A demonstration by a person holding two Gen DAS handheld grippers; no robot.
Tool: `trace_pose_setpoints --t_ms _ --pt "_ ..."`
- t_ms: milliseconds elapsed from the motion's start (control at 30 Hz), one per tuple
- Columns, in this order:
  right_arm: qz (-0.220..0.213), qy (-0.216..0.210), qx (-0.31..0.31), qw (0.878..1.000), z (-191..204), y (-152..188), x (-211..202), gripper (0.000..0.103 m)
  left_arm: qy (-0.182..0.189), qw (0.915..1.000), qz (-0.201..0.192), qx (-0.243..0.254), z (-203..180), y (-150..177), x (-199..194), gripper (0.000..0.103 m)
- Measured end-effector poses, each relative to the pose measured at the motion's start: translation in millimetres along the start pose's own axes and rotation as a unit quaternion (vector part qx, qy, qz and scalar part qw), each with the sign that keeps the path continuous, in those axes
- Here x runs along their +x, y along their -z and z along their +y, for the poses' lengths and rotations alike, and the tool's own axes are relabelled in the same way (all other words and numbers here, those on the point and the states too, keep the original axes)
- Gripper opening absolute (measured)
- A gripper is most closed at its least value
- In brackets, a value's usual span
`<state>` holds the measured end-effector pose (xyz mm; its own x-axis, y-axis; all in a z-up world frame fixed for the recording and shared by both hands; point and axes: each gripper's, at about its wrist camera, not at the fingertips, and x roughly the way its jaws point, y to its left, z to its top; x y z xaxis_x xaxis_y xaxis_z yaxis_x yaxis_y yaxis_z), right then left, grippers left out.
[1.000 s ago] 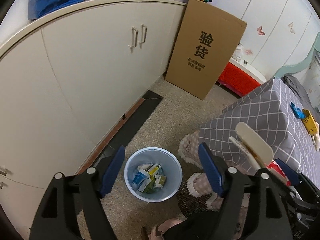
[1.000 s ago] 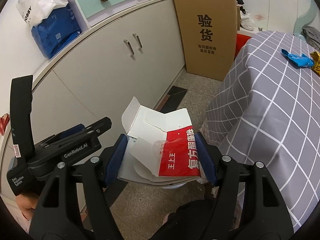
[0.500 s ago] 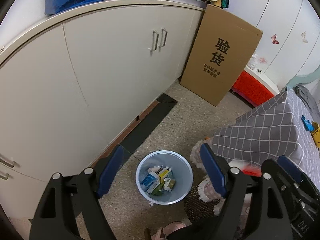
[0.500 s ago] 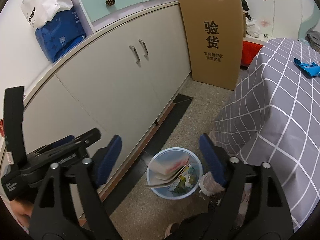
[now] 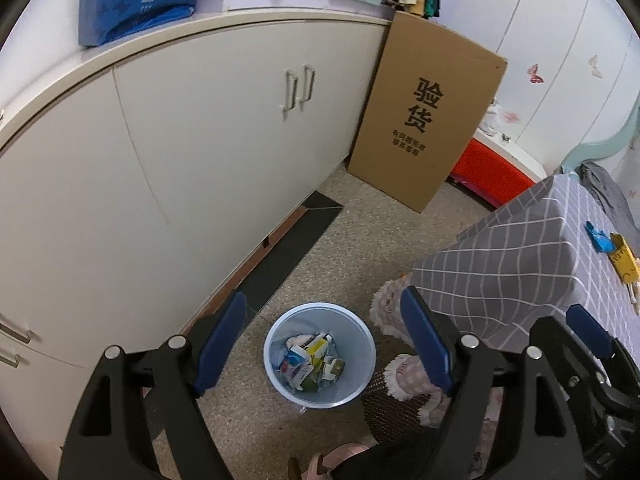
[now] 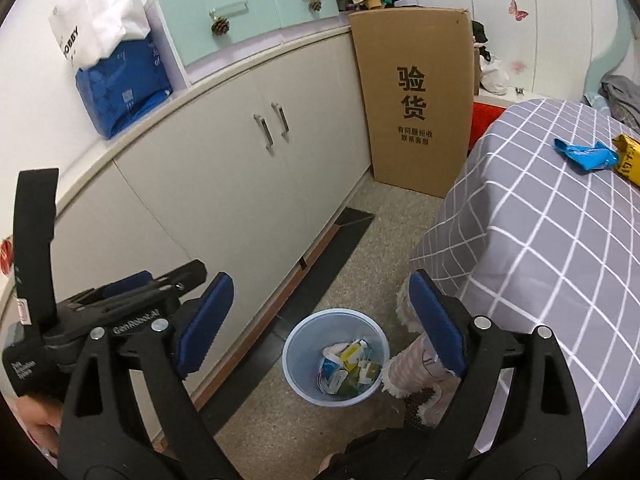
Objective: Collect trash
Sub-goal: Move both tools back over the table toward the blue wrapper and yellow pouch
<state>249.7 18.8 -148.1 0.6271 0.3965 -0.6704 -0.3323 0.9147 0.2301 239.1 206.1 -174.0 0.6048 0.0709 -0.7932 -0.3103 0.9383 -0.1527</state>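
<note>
My left gripper (image 5: 324, 344) wide apart and empty above the pale blue bin (image 5: 320, 354) of discarded cartons (image 5: 310, 364) on the floor, my right gripper (image 6: 320, 320) empty, jaws opening, blue wrapper (image 6: 586, 155) on the checked tablecloth (image 6: 540, 248).

Below our grippers the speckled floor (image 6: 372, 264) carries a pale blue waste bin (image 6: 296, 360), part full of small cartons, straight ahead between the fingers. Beyond it a tall cardboard box (image 6: 416, 100) stands on the floor. To our right the table under a grey checked cloth (image 6: 540, 240) bears a crumpled blue wrapper (image 6: 586, 155) and, just beside it, a yellow packet (image 6: 628, 156) at its far end.
</note>
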Motion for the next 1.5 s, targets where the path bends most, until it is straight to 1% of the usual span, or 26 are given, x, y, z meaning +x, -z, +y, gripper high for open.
trace_pose_setpoints --t_ms 167,267,433,567,633,733,767,867,967,1033,1167,1233,1333,1433,1500 --pt "-0.016 0.002 0.019 1.0 -13 -3 -21 0.088 0.01 0.9998 -0.012 0.016 -22 1 -15 0.078" --pt "-0.022 -0.009 0.037 0.999 -27 -3 -37 0.088 0.02 0.9991 -0.022 0.03 -41 0 -26 0.078" --pt "-0.044 0.011 0.069 0.997 -66 -5 -71 0.088 0.043 0.9966 -0.033 0.061 -82 0 -39 0.079" --pt "-0.055 0.036 0.098 0.993 -105 -3 -93 0.088 0.07 0.9921 -0.034 0.098 -132 -1 -46 0.079" --pt "-0.062 0.048 0.114 0.99 -130 0 -105 0.088 0.09 0.9885 -0.03 0.118 -161 0 -49 0.08" --pt "-0.071 0.077 0.144 0.984 -171 3 -122 0.088 0.106 0.9822 -0.03 0.152 -200 3 -50 0.082" --pt "-0.073 0.082 0.15 0.983 -178 4 -126 0.088 0.108 0.9796 -0.031 0.166 -214 4 -50 0.082" --pt "-0.08 0.109 0.173 0.976 -211 9 -138 0.088 0.124 0.9696 -0.031 0.208 -256 9 -46 0.082" --pt "-0.083 0.126 0.202 0.968 -245 14 -147 0.088 0.141 0.9588 -0.024 0.246 -293 14 -35 0.082" --pt "-0.083 0.136 0.211 0.964 -261 15 -150 0.088 0.135 0.9534 -0.019 0.269 -315 15 -25 0.082" --pt "-0.075 0.155 0.223 0.96 -287 9 -142 0.09 0.112 0.9443 -0.03 0.308 -348 14 -11 0.083" --pt "-0.071 0.159 0.223 0.959 -295 2 -135 0.09 0.108 0.9432 -0.033 0.312 -354 10 -5 0.083" --pt "-0.074 0.169 0.223 0.957 -303 -17 -120 0.095 0.092 0.9452 -0.036 0.311 -356 -2 4 0.083" --pt "-0.079 0.171 0.227 0.955 -304 -38 -102 0.096 0.078 0.9521 -0.044 0.292 -348 -19 11 0.083" --pt "-0.072 0.174 0.229 0.955 -304 -51 -86 0.096 0.074 0.9567 -0.051 0.277 -342 -29 12 0.083"
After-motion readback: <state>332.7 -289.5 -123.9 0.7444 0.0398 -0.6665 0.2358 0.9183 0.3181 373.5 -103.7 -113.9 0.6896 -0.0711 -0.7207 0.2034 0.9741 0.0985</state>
